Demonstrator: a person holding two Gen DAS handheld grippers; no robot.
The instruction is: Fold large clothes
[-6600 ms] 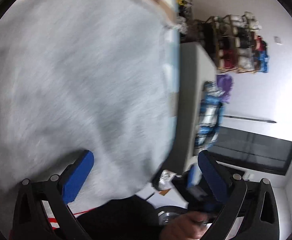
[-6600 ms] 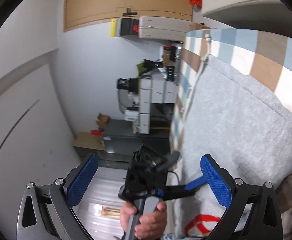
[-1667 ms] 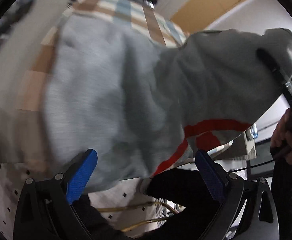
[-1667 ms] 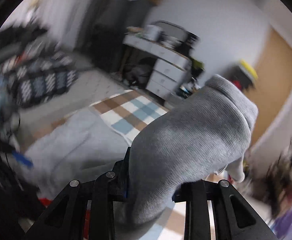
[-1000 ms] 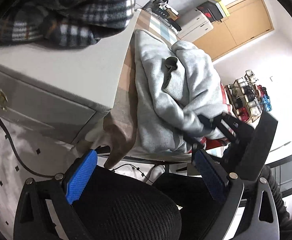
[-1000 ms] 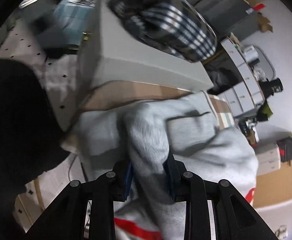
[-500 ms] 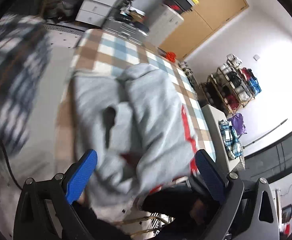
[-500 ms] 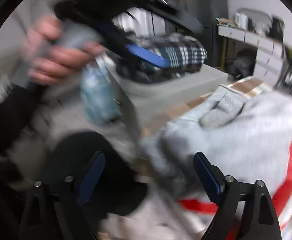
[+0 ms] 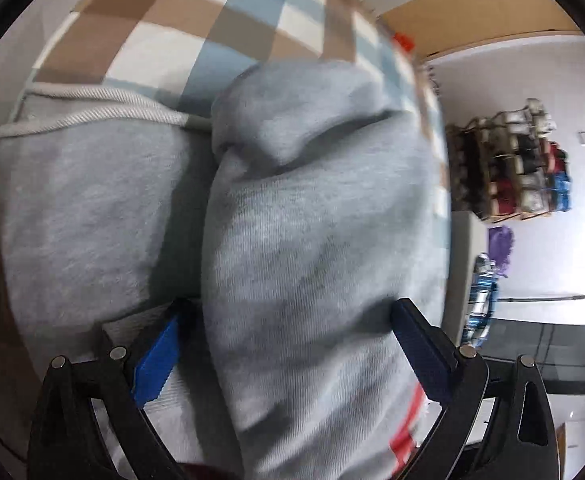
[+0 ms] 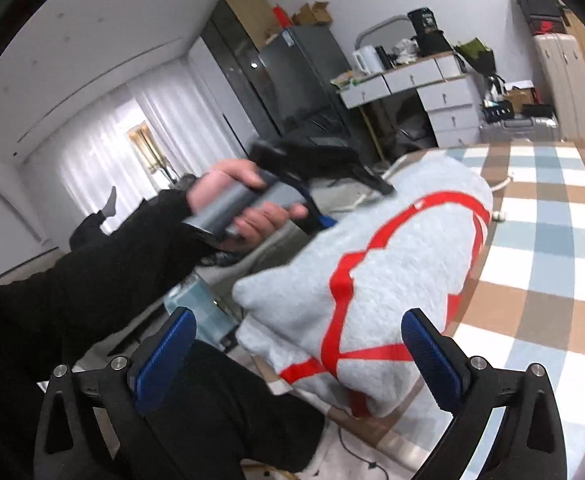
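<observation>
A grey sweatshirt with red lines [image 10: 376, 280] lies bunched on a checked brown, blue and white cloth [image 10: 552, 240]. In the left wrist view the grey sweatshirt [image 9: 312, 240] fills the frame, with its white cord [image 9: 92, 108] at the upper left. My left gripper [image 9: 284, 344] is open, its blue pads either side of a thick fold of the sweatshirt. In the right wrist view the left gripper [image 10: 312, 200], held in a hand, rests against the sweatshirt's far side. My right gripper [image 10: 296, 344] is open and empty, just short of the sweatshirt's near edge.
A black-sleeved arm [image 10: 92, 280] crosses the left of the right wrist view. A white desk with drawers [image 10: 424, 92], a dark fridge [image 10: 300, 80] and suitcases [image 10: 560, 80] stand behind. A shoe rack [image 9: 520, 168] stands by the wall in the left wrist view.
My left gripper has moved in close, so a fold of the sweatshirt now lies between its pads. My right gripper has drawn back from the sweatshirt and stays open.
</observation>
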